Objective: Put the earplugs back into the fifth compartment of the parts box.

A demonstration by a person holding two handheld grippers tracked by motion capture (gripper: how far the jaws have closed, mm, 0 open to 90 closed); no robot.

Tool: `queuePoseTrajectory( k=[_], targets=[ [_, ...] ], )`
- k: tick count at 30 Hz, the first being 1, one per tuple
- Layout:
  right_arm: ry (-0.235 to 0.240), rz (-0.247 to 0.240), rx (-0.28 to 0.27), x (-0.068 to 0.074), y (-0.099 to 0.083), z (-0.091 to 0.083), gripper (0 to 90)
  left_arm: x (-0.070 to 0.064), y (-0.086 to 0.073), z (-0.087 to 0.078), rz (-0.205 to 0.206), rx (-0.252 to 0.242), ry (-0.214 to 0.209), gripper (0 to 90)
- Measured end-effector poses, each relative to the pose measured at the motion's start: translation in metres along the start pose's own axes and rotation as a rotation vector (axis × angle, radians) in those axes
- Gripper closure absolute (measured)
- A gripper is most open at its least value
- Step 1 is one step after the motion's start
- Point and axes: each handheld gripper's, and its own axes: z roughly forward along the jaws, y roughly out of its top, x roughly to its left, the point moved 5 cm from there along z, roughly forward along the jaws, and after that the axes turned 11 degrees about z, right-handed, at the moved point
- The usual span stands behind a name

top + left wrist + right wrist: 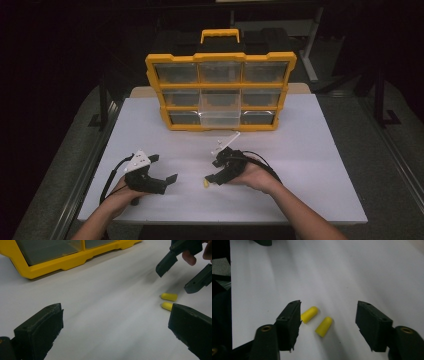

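Here the right gripper (328, 322) hangs low over two yellow earplugs (324, 326) on the white table (310, 165), its black jaws spread wide so the pair lies between them; one plug sits just beside the left jaw and the other nearer the middle. That straddling stance suits a pick, probably one plug at a time, since they lie apart and angled. The plugs look like soft foam, short and bullet-shaped with a rounded nose and a matte skin, so they should squash under a firm squeeze. The left gripper (159, 172) rests on the near left of the table, jaws also parted and holding nothing, seemingly kept back out of the way. At the far side stands a yellow organiser case (220, 92) with clear plastic drawers; the lower middle drawer (219, 118) is pulled out toward the near side, likely as the place meant to receive the plugs.
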Motion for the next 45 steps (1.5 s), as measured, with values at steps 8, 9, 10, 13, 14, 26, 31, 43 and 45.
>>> queuePoseTrajectory(
  k=[8,9,10,13,14,26,31,43,45],
  targets=[
    [0.002,-0.012,0.051,0.002,-0.005,0.009,51.8,0.000,0.000,0.000,0.000,-0.002,-0.002,0.0],
    [-0.001,-0.017,0.062,0.002,-0.006,0.010,54.0,0.000,0.000,0.000,-0.001,-0.003,-0.003,0.0],
    [-0.002,-0.010,0.072,0.002,-0.007,0.011,55.2,0.000,0.000,0.000,-0.001,-0.004,-0.004,0.0],
    [-0.006,-0.015,0.085,0.001,-0.008,0.013,57.6,0.000,0.000,0.000,-0.004,-0.007,-0.007,0.0],
    [-0.009,-0.015,0.090,0.001,-0.008,0.014,58.2,0.000,0.000,0.000,-0.004,-0.008,-0.007,0.0],
    [-0.030,-0.017,0.116,0.001,-0.011,0.017,68.8,-0.001,0.001,0.000,-0.001,-0.013,-0.009,0.0],
    [-0.035,-0.014,0.122,0.001,-0.012,0.017,74.9,0.000,0.000,0.000,-0.002,-0.013,-0.009,0.0],
    [-0.023,0.002,0.124,-0.002,-0.011,0.012,80.1,-0.001,0.000,0.000,0.008,-0.010,-0.010,0.0],
    [-0.023,0.003,0.116,-0.004,-0.011,0.010,80.1,-0.001,0.000,0.001,0.006,-0.009,-0.010,0.0]
  ],
)
